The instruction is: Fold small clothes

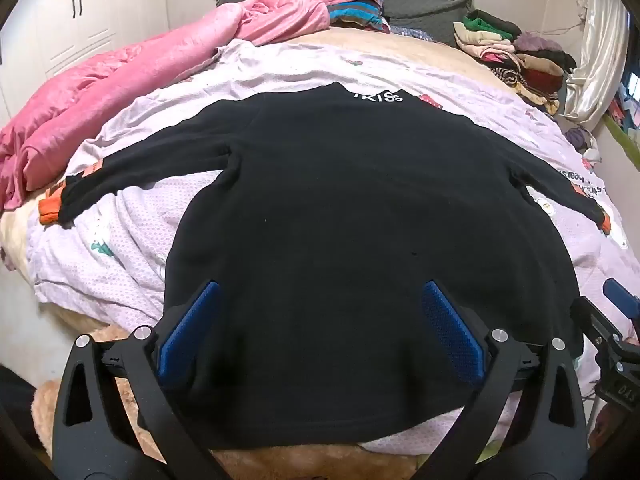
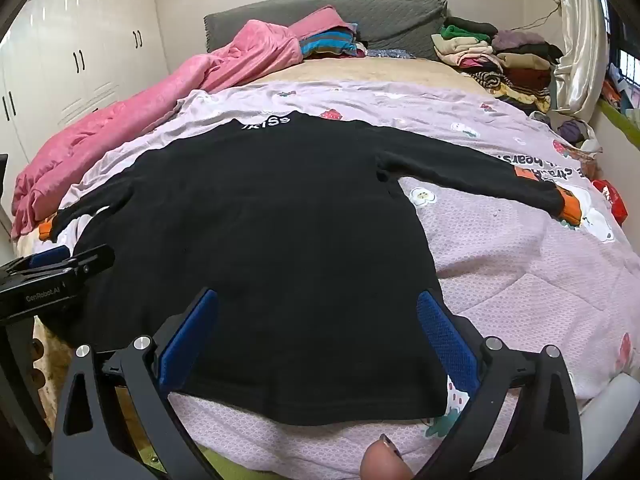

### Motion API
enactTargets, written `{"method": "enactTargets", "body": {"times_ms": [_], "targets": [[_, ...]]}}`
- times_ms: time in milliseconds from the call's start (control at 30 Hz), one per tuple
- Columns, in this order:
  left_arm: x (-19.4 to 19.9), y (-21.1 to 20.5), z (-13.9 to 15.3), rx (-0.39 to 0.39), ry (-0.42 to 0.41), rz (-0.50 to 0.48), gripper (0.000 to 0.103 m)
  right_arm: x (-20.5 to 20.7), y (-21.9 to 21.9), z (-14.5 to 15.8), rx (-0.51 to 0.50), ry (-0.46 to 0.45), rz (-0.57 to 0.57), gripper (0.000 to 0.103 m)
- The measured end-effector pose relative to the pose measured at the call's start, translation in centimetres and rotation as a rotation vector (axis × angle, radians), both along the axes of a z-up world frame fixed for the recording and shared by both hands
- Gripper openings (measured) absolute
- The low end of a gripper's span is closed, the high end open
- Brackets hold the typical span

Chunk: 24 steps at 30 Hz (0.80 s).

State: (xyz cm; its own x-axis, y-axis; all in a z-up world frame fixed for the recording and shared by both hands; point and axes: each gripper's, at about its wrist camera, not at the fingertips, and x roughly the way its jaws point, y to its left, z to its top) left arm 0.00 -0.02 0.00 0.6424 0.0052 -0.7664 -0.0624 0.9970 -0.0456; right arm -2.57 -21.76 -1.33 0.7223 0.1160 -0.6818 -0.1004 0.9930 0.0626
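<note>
A black long-sleeved sweater [image 1: 340, 208] [image 2: 260, 216] with white lettering at the collar lies flat on the bed, hem toward me, both sleeves spread out sideways with orange cuffs [image 1: 49, 209] [image 2: 570, 206]. My left gripper [image 1: 318, 292] hovers open over the lower middle of the sweater, nothing between its blue pads. My right gripper [image 2: 318, 300] hangs open above the sweater's lower right part near the hem. The right gripper's tip shows at the right edge of the left wrist view [image 1: 620, 300]; the left one shows at the left of the right wrist view [image 2: 56, 268].
A lilac printed sheet [image 1: 120, 248] [image 2: 520, 264] covers the bed. A pink quilt [image 1: 120, 80] [image 2: 160, 104] is bunched along the left. Stacks of clothes [image 1: 512, 52] [image 2: 500, 56] sit at the far right by a grey headboard [image 2: 360, 16]. A fingertip [image 2: 382, 460] shows at the bottom.
</note>
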Motion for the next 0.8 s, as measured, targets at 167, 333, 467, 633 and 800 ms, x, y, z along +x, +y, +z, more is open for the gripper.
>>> {"method": "enactTargets", "body": {"times_ms": [167,333,467,633,800], "targets": [[0.1,-0.14,-0.06,0.003,0.0,-0.003,0.095,0.01,0.34,-0.1,-0.02,-0.004,0.005,0.099],[-0.01,-0.12,0.17,-0.002,0.002,-0.002,0.095,-0.11,0.35,-0.11,-0.026,-0.012,0.008,0.099],[-0.15,-0.33,0.18,0.0,-0.003,0.0,0.095,-0.09,0.32,0.07,-0.03,-0.015,0.008,0.099],[-0.18,-0.12,-0.05,-0.002,-0.007,-0.002,0.095,-0.45,0.63,0.08,-0.03,-0.016,0.011,0.099],[-0.24,-0.08,-0.13,-0.001,-0.014,-0.006,0.095,-0.42,0.74,0.18,-0.034,-0.016,0.013,0.099]]}}
